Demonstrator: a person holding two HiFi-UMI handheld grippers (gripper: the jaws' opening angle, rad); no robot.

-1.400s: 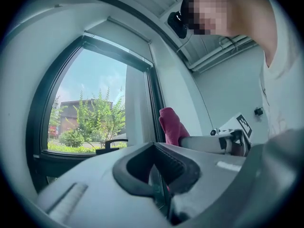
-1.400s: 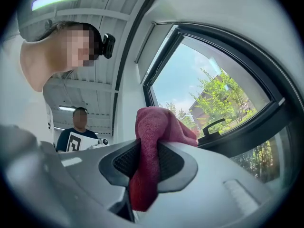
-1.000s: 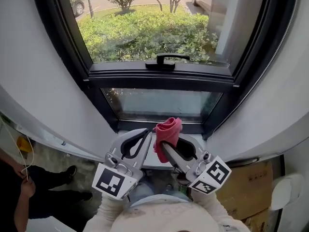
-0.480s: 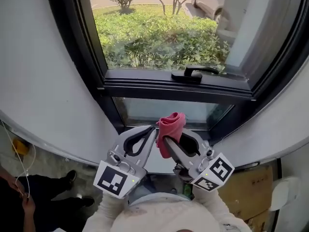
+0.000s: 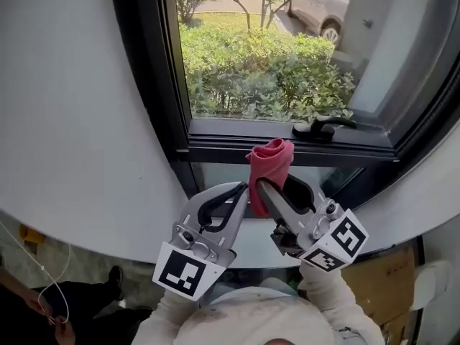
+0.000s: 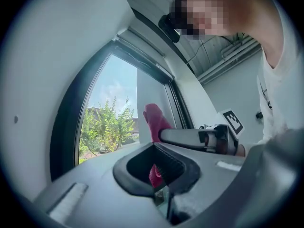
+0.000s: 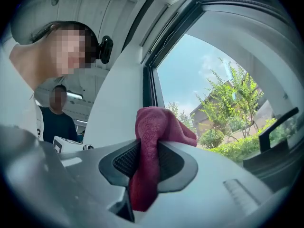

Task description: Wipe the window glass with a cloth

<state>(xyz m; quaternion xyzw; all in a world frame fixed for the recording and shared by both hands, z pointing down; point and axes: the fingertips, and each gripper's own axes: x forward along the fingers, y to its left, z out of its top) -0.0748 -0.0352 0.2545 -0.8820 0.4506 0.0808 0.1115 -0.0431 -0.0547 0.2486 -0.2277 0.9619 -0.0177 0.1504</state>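
Fingers of the left gripper (image 5: pixel 241 189) are pressing together, holding nothing. Just beside it, the right gripper (image 5: pixel 267 187) is pinching the red cloth (image 5: pixel 271 160), which is sticking up in front of the dark window frame (image 5: pixel 215 148), just under the window glass (image 5: pixel 259 63).

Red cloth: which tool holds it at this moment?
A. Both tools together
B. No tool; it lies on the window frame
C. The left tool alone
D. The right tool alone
D. In the right gripper view the red cloth is pinched between the jaws of the right tool, while the left tool beside it has its jaws together with nothing between them.
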